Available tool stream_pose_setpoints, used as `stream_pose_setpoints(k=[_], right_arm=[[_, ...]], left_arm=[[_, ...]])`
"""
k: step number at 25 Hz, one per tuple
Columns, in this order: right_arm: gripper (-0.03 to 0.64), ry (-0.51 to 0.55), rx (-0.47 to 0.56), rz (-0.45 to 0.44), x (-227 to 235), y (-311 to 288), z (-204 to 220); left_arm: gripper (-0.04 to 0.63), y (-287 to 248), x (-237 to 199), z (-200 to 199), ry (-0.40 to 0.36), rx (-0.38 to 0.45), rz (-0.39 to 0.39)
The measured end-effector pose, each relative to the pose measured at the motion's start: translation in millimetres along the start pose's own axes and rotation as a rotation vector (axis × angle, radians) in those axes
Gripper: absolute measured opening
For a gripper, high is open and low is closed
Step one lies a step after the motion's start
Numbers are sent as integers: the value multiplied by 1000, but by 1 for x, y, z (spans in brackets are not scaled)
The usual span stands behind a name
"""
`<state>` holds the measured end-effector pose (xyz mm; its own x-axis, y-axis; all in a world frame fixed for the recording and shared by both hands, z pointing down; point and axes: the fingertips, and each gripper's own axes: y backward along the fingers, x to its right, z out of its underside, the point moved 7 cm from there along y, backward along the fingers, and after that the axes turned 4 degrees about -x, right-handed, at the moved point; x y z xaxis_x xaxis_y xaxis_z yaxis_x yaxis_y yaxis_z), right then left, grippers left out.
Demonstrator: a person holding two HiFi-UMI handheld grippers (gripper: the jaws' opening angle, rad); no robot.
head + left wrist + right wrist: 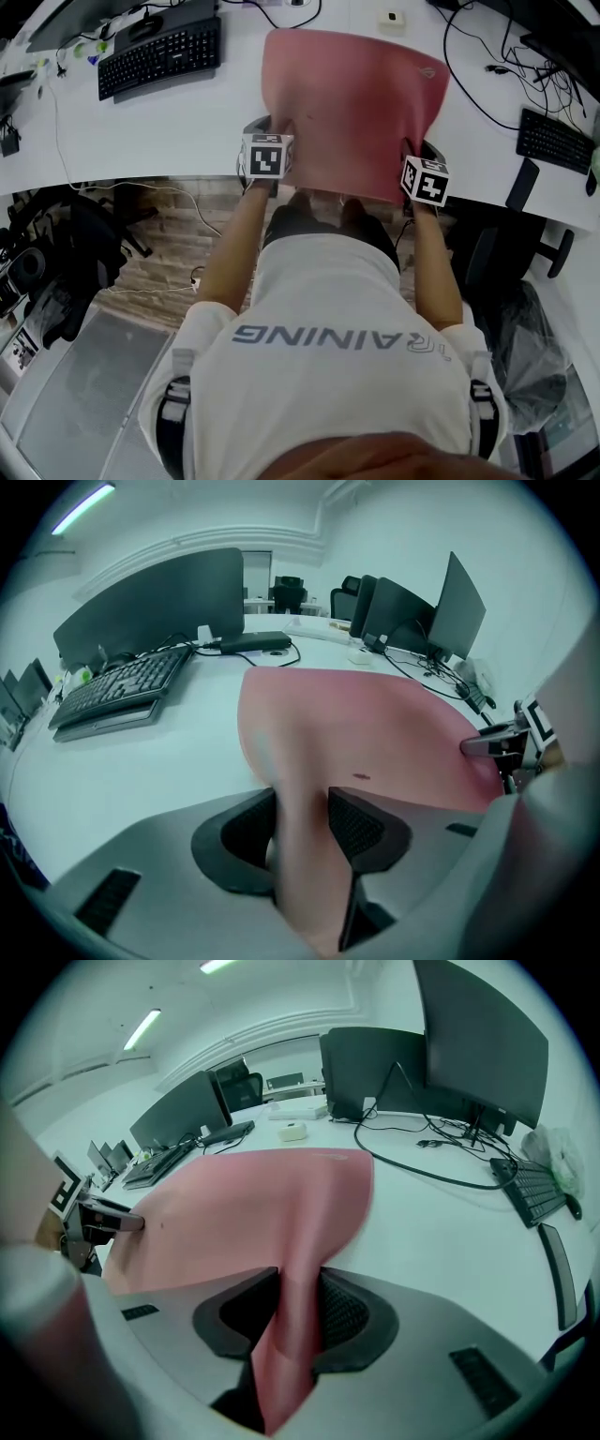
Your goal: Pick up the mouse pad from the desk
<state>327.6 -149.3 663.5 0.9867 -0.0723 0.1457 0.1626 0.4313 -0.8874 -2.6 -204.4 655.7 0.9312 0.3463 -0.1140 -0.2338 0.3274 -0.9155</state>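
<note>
Head view: my left gripper (274, 142) and right gripper (418, 156), jaws pinching the near edge of the mouse pad (352, 103); risk, the limp pad slipping out under an uneven lift.

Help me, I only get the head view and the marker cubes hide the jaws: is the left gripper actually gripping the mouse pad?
Observer: Yes. In its own view the left gripper has the near edge of the pink mouse pad pinched between its jaws.
Operator: And the right one?
Observer: The right gripper is clamped on the pad too; the edge folds down through its jaws.
</note>
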Motion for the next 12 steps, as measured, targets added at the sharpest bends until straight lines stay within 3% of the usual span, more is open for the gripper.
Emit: stream_pose_setpoints(k=[5,12], right_arm=[[78,11,44,-53,-8,13,-8],[64,-23,114,-108,-18,42,-18]], left_arm=[[154,15,4,-9,1,33,60],[112,55,22,-24,-8,127,158]])
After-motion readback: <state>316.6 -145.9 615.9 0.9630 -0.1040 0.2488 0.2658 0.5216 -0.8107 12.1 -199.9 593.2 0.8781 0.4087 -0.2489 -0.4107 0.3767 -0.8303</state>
